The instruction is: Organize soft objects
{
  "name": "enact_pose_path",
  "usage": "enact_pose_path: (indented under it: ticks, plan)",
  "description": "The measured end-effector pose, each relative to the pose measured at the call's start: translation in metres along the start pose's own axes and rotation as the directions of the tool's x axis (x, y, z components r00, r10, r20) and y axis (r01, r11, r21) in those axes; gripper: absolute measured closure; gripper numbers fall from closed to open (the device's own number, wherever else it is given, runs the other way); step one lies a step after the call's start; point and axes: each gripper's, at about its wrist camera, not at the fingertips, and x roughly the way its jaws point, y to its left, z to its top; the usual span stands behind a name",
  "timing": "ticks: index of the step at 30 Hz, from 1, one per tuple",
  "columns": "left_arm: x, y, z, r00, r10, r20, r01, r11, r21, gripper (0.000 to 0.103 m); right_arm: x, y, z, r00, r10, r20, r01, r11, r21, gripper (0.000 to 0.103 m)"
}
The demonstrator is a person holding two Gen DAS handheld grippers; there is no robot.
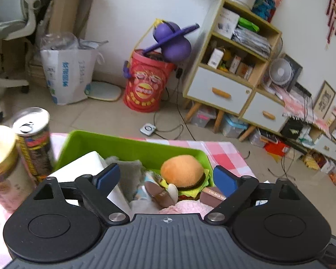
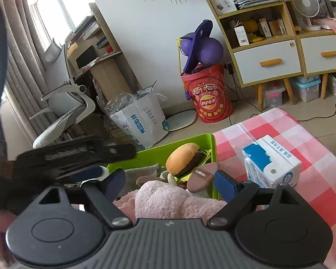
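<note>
A green bin (image 1: 132,144) (image 2: 214,154) stands on a pink checked tablecloth. Inside lie a plush hamburger (image 1: 182,171) (image 2: 183,158), a grey cloth (image 1: 130,170) (image 2: 141,171), a pink fluffy cloth (image 1: 186,207) (image 2: 168,199), brown plush pieces (image 1: 155,192) (image 2: 201,176) and a white box (image 1: 82,164). My left gripper (image 1: 166,178) hangs open above the bin's near side, holding nothing. My right gripper (image 2: 170,182) is open above the pink cloth, empty. The blurred left gripper (image 2: 74,154) shows at left in the right wrist view.
Two cans (image 1: 34,139) (image 1: 0,152) stand left of the bin. A blue and white milk carton (image 2: 271,161) stands on the cloth right of it. Beyond the table are a red snack barrel (image 1: 145,80) (image 2: 206,94), a paper bag (image 2: 141,121), an office chair (image 2: 65,105) and a shelf cabinet (image 1: 230,67).
</note>
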Motion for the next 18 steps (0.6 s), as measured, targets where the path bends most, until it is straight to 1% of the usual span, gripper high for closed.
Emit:
enact_pose_path:
  ticks: [3, 4, 7, 10, 13, 16, 18]
  plan:
    - [-0.020, 0.004, -0.001, 0.999, 0.011, 0.030, -0.011, 1.000, -0.006, 0.012, -0.008, 0.002, 0.002, 1.000, -0.014, -0.001, 0.014, 1.000, -0.018, 0.050]
    - [-0.027, 0.006, -0.003, 0.999, 0.026, 0.040, -0.025, 1.000, -0.003, 0.010, -0.010, 0.004, 0.003, 1.000, -0.015, 0.001, 0.015, 1.000, -0.023, 0.049]
    - [-0.047, 0.011, -0.009, 0.996, 0.071, 0.051, -0.072, 0.997, 0.005, 0.009, -0.023, 0.010, 0.007, 1.000, -0.023, 0.006, 0.023, 0.999, -0.050, 0.048]
    - [-0.069, 0.017, -0.018, 0.994, 0.099, 0.050, -0.098, 0.995, -0.010, 0.007, -0.035, 0.017, 0.007, 0.999, -0.036, 0.007, 0.036, 0.996, -0.079, 0.045]
    - [-0.089, 0.023, -0.030, 0.992, 0.119, 0.048, -0.117, 0.993, -0.028, 0.006, -0.049, 0.026, 0.004, 0.998, -0.056, -0.002, 0.055, 0.991, -0.120, 0.044]
    - [-0.108, 0.024, -0.044, 0.987, 0.154, 0.034, -0.153, 0.988, -0.031, 0.005, -0.061, 0.034, -0.001, 0.997, -0.075, -0.014, 0.072, 0.985, -0.159, 0.044]
    - [-0.118, 0.025, -0.051, 0.981, 0.192, 0.010, -0.191, 0.981, -0.038, 0.005, -0.068, 0.037, -0.004, 0.995, -0.093, -0.030, 0.086, 0.980, -0.178, 0.043]
